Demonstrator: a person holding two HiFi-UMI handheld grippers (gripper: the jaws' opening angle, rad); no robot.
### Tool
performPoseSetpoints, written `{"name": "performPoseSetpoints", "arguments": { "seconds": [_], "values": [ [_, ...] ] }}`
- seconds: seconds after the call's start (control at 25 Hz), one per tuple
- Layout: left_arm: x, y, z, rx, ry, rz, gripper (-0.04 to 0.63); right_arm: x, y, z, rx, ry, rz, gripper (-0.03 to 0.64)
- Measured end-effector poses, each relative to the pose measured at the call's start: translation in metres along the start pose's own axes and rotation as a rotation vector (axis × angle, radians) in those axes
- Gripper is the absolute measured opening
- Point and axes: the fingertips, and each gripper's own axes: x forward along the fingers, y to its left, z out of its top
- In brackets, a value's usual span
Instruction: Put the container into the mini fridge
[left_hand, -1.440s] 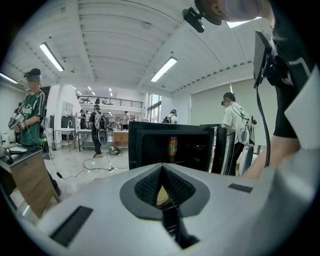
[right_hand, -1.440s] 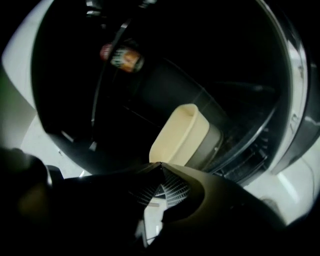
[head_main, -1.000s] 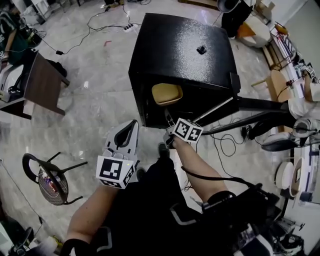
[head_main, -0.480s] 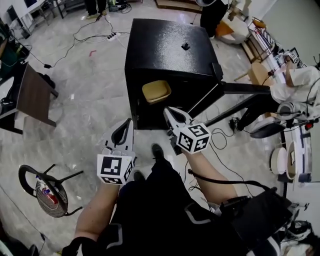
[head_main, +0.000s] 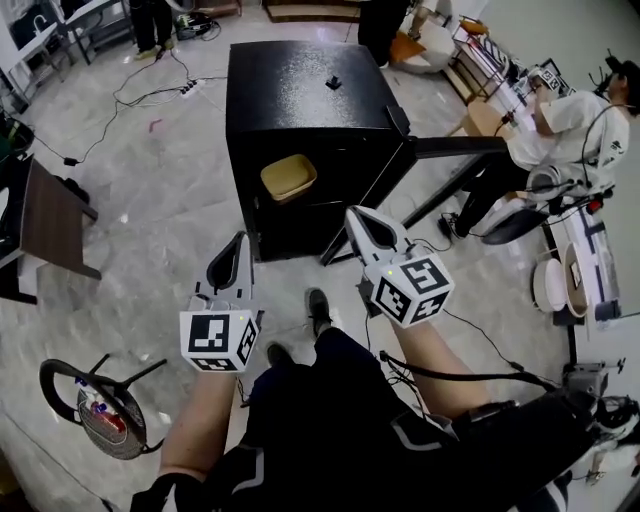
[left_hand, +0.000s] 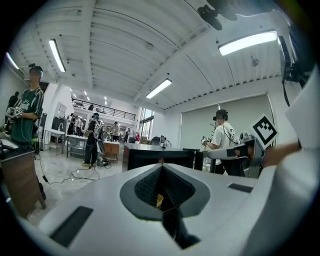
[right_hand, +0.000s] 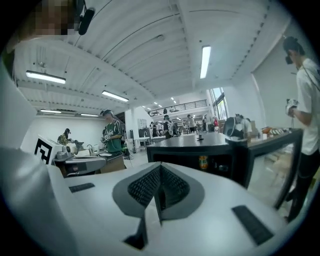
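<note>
**Marble floor (head_main: 150, 200), open mini fridge (head_main: 300, 90), container (head_main: 288, 177) inside**

On the pale floor, the black mini fridge, with its door (head_main: 455, 148) swung wide to the right. In the upper part of its interior, the tan container, free of both grippers. In front of the fridge, left gripper (head_main: 240, 245) and right gripper (head_main: 360, 218), each clenched tight, grasping nothing.

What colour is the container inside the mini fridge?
Tan-yellow. The container sits inside the black fridge and shows best in the head view.
</note>
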Motion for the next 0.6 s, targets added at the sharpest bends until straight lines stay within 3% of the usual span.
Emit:
{"name": "performPoseSetpoints", "arguments": {
  "seconds": [0.28, 0.52, 0.6],
  "values": [
    [-0.004, -0.018, 0.029, 0.079, -0.024, -0.011, 0.009, -0.033, -0.001, 0.033, -0.100, -0.042, -0.032, 0.017],
    [-0.004, -0.026, 0.050, 0.066, -0.040, 0.029, 0.009, -0.065, -0.033, 0.060, -0.142, -0.096, -0.119, 0.017],
    [-0.005, -0.027, 0.057, 0.056, -0.043, 0.053, 0.009, -0.075, -0.043, 0.067, -0.125, -0.116, -0.109, 0.017]
  ]
}}
